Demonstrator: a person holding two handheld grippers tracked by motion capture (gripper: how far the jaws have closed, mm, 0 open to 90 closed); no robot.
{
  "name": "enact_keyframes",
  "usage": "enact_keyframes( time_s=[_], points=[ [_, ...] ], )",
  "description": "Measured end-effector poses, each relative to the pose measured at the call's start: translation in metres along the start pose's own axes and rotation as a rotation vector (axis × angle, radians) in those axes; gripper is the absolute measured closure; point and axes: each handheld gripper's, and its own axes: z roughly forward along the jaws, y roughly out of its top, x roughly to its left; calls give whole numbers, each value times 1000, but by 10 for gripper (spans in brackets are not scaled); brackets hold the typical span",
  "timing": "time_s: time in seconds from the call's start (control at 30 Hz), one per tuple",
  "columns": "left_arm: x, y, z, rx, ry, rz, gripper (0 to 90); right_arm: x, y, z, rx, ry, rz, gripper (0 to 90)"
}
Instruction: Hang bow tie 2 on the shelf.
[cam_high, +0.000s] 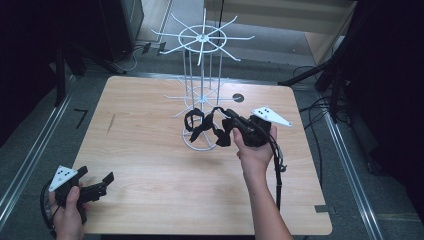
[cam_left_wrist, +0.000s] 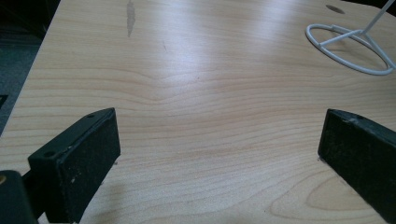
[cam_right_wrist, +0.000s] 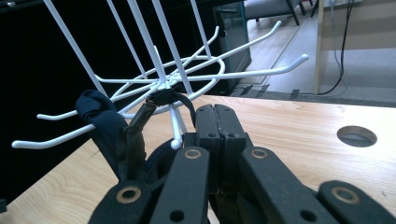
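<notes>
A white wire rack (cam_high: 202, 37) with two tiers of hooks stands on the wooden table (cam_high: 150, 165), just behind its middle. A black strap (cam_high: 197, 122) hangs in loops around the lower tier's hooks. My right gripper (cam_high: 227, 120) is at the right of the rack, shut on one end of that strap. In the right gripper view the shut gripper (cam_right_wrist: 215, 112) sits just under a hook of the rack (cam_right_wrist: 163, 84), with the strap (cam_right_wrist: 107, 121) bunched at its left. My left gripper (cam_high: 95, 176) rests open at the table's front left corner; the open gripper (cam_left_wrist: 219, 149) holds nothing.
The rack's base ring (cam_left_wrist: 350, 65) lies on the table at the upper right of the left gripper view. A round hole (cam_high: 238, 97) is in the table behind the rack. A dark streak (cam_high: 111, 122) marks the left part. Cables and dark stands surround the table.
</notes>
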Motion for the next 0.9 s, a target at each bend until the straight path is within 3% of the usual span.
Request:
enact_keyframes(
  time_s=[0.07,0.1,0.27,0.4,0.67,0.9],
  points=[
    [0,0,0,0,-1,0,0,0,0,-1,-2,-5,-4,898],
    [0,0,0,2,0,0,0,-1,0,-3,-9,-14,-7,847],
    [0,0,0,2,3,5,0,-2,-2,-10,-16,-43,-29,761],
    [-1,0,0,3,4,5,0,-5,-5,-16,-22,-38,-27,710],
    [-1,0,0,4,5,9,0,-16,-16,-32,-2,-75,-70,385],
    [-1,0,1,3,7,11,0,-18,-26,-43,9,-42,-96,303]
  ],
)
